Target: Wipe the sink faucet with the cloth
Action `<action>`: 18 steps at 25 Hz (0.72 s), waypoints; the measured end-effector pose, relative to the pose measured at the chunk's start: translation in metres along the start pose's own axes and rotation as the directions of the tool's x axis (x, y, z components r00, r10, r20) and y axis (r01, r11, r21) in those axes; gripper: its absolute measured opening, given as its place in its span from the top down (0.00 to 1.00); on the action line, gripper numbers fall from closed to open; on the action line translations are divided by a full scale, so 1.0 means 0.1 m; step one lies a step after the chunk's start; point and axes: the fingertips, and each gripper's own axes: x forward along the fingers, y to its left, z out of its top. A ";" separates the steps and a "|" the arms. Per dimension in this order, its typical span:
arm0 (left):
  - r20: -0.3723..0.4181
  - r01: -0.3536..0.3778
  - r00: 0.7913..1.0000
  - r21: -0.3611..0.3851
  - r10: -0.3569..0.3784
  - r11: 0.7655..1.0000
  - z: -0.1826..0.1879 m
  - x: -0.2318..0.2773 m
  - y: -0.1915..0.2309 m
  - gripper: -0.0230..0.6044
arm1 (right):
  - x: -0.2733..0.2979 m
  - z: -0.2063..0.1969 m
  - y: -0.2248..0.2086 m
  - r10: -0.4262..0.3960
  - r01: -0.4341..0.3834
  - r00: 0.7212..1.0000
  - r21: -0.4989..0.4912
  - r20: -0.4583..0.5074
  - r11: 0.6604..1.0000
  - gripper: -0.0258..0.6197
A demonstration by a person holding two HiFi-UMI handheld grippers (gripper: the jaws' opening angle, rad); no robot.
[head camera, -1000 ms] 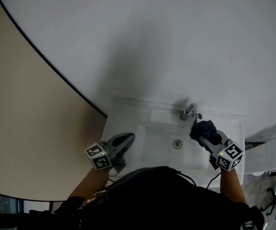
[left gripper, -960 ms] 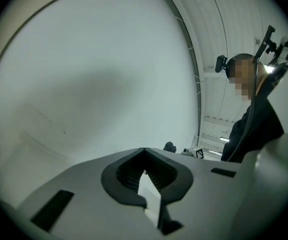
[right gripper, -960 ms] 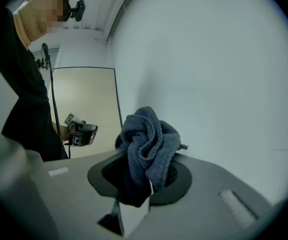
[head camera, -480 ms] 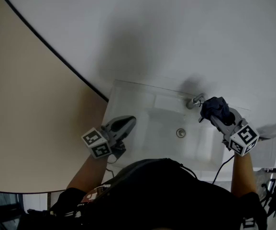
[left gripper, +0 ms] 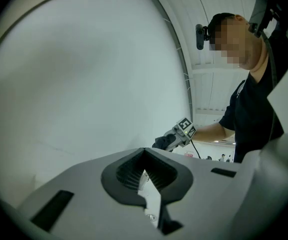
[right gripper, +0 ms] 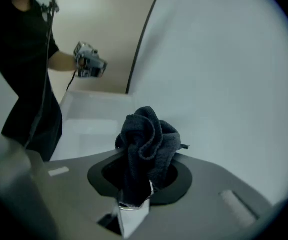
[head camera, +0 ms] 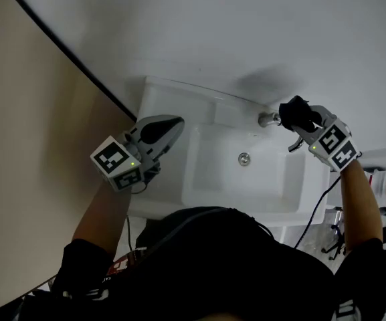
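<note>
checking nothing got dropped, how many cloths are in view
1. The dark cloth is bunched in the right gripper's jaws, held up by the faucet at the sink's back edge. The left gripper holds none. The person's body hides the sink's front edge.

The sink (head camera: 169,172) sits against the wall (head camera: 246,32). The faucet (head camera: 267,119) stands on its back edge near the right corner, with the drain (head camera: 244,158) in the basin just before it. The cloth (head camera: 292,111), pinched in the right gripper (head camera: 300,120), lies just right of the faucet. The left gripper (head camera: 169,124) is above the sink's left edge.
</note>
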 end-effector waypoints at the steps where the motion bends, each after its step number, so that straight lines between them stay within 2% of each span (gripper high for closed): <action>1: 0.005 -0.005 1.000 -0.007 0.005 1.000 -0.03 -0.06 0.04 0.97 | 0.17 -0.02 0.03 0.016 -0.020 0.997 -0.058 -0.081 0.998 0.82; 2: 0.004 -0.013 1.000 -0.009 0.013 1.000 -0.07 -0.12 0.08 0.97 | 0.34 -0.05 0.06 0.028 -0.047 0.986 -0.114 -0.163 0.992 0.82; 4: 0.001 -0.027 1.000 -0.009 0.027 1.000 -0.16 -0.21 0.12 0.97 | 0.67 -0.15 0.11 0.040 -0.112 0.948 -0.213 -0.317 0.971 0.82; 6: 0.007 -0.044 0.999 -0.018 0.044 0.999 -0.22 -0.29 0.13 0.97 | 0.99 -0.31 0.15 0.029 -0.180 0.892 -0.296 -0.451 0.938 0.82; 9: -0.011 -0.073 0.997 -0.040 0.072 0.997 -0.33 -0.41 0.20 0.97 | 1.42 -0.58 0.15 -0.032 -0.276 0.792 -0.405 -0.609 0.871 0.82; 11: -0.008 -0.073 0.997 -0.044 0.072 0.996 -0.39 -0.49 0.23 0.97 | 1.64 -0.76 0.14 -0.072 -0.334 0.721 -0.437 -0.689 0.835 0.82; 14: 0.019 -0.059 0.998 -0.069 0.060 0.996 -0.43 -0.60 0.25 0.97 | 1.89 -1.02 0.15 -0.118 -0.403 0.609 -0.433 -0.785 0.806 0.82; 16: 0.014 -0.054 0.998 -0.075 0.055 0.996 -0.48 -0.64 0.26 0.97 | 2.04 -1.17 0.13 -0.144 -0.428 0.547 -0.424 -0.825 0.798 0.82; 18: 0.016 -0.065 0.998 -0.088 0.067 0.994 -0.48 -0.64 0.29 0.97 | 2.16 -1.28 0.12 -0.163 -0.449 0.498 -0.414 -0.852 0.792 0.82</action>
